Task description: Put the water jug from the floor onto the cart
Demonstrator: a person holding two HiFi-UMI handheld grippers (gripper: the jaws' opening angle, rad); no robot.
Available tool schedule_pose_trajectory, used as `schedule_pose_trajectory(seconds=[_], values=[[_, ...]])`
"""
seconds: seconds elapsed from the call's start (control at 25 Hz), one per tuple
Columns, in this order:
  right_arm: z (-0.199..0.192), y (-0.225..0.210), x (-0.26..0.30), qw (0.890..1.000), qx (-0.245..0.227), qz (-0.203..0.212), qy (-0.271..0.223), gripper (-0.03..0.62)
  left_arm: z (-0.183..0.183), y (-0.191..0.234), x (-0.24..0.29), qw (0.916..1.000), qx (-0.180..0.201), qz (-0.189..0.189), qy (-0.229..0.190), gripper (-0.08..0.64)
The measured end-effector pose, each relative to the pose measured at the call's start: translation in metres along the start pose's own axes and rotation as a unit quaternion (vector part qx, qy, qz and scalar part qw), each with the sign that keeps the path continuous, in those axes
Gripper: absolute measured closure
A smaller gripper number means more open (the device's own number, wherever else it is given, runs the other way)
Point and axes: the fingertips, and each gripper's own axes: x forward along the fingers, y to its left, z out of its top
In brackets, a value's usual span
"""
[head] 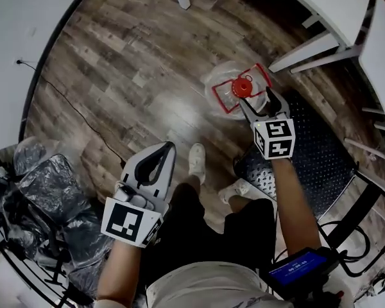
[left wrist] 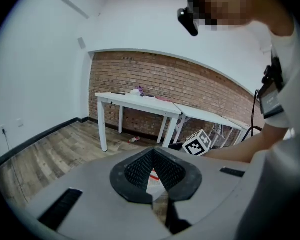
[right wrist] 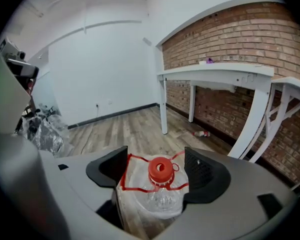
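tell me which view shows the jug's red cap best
Right gripper view: the red cap is close, centred between open jaws. Head view shows it small, from above. Left gripper view shows no cap.

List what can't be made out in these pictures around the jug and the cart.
1. Water jug: its base and water level, right gripper view, hidden by the right gripper.
2. Cart: its wheels, head view, hidden under its deck; near edge covered by the person's arm.
3. Small bottle: its label, right gripper view, too small.
4. Whether the right gripper touches the jug: unclear in both views.
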Motion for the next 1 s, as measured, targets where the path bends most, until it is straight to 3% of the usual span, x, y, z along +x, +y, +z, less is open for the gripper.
schedule_pose_trajectory(seconds=[0.2,0.32,0.44,0.72,0.8,1.0], values=[[-0.030,-0.007,0.064,0.999,-0.034,-0.006,0.030,0.229,-0.030,0.021,0.003,0.9995,-0.015,0.024,0.011,0.558],[-0.047,-0.013,0.085,0.999,-0.021,-0.003,0.043,0.227,-0.047,0.024,0.006,0.9991,-0.020,0.029,0.024,0.558],[-0.058,-0.016,0.092,0.999,0.006,0.000,0.043,0.227,-0.055,0.024,0.010,0.9990,-0.024,0.030,0.025,0.558],[-0.066,-0.014,0.102,0.999,-0.015,-0.016,0.040,0.230,-0.057,0.027,0.012,0.9990,-0.029,0.026,0.024,0.558],[-0.065,-0.015,0.104,0.999,-0.017,-0.026,0.038,0.278,-0.056,0.030,0.013,0.9990,-0.029,0.025,0.024,0.558],[-0.060,-0.007,0.094,0.998,-0.019,-0.036,0.045,0.281,-0.051,0.030,0.015,0.9993,-0.018,0.014,0.029,0.558]])
